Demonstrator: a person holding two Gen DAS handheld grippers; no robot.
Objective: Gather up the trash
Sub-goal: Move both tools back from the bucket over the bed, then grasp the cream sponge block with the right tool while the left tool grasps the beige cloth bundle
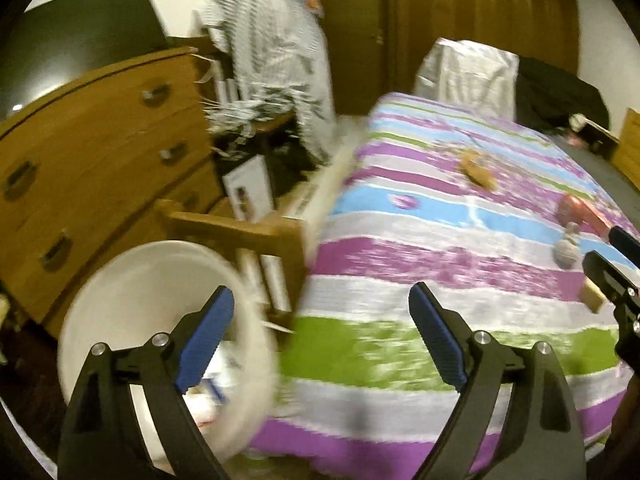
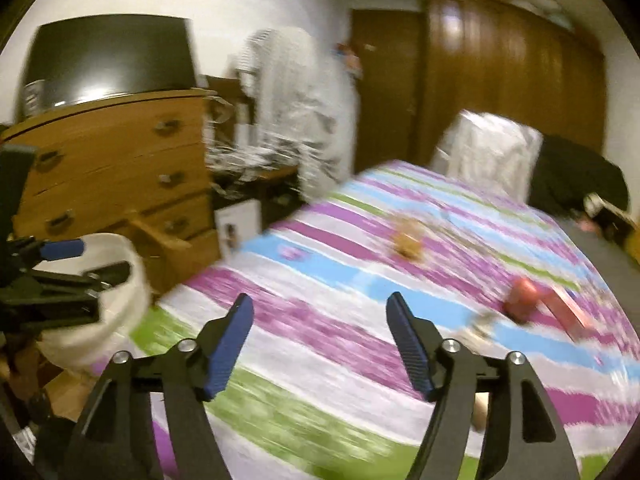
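L wrist view: left gripper (image 1: 320,344) has jaws spread wide, nothing btwn the pads. White bin (image 1: 160,344) sits just outside the left finger, down off the bed's near corner; the left finger overlaps its rim in this view, can't tell if it touches. Some paper scraps show inside the bin. Trash lies fwd and to the right of the fingers on the striped bedspread (image 1: 400,264): a grey crumpled wad (image 1: 566,246) and a red wrapper (image 1: 576,210) just behind it, both well off to the right of the right finger. A tan scrap (image 1: 478,170) is further fwd, almost straight ahead, slightly right. Right gripper pokes in at the far right edge, much nearer the wad than this one is. Frame is motion-blurred.

R wrist view: right gripper (image 2: 320,340) also spread wide and empty, held over the near part of the bedspread (image 2: 320,288), pointing across the bed and tilted a bit down. Red wrapper (image 2: 532,300) is fwd-right of the right finger, its long axis running away to the right. Grey wad (image 2: 480,324) sits just past the right fingertip, closest item, but too smeared to give its shape. Tan scrap (image 2: 408,236) is ahead, far side of the gap. Bin (image 2: 100,308) and left gripper sit off left of the left finger.

Judgement: right hand is the nearer one; next move likely a swing right and fwd to the wad, w/ the left staying by the bin.
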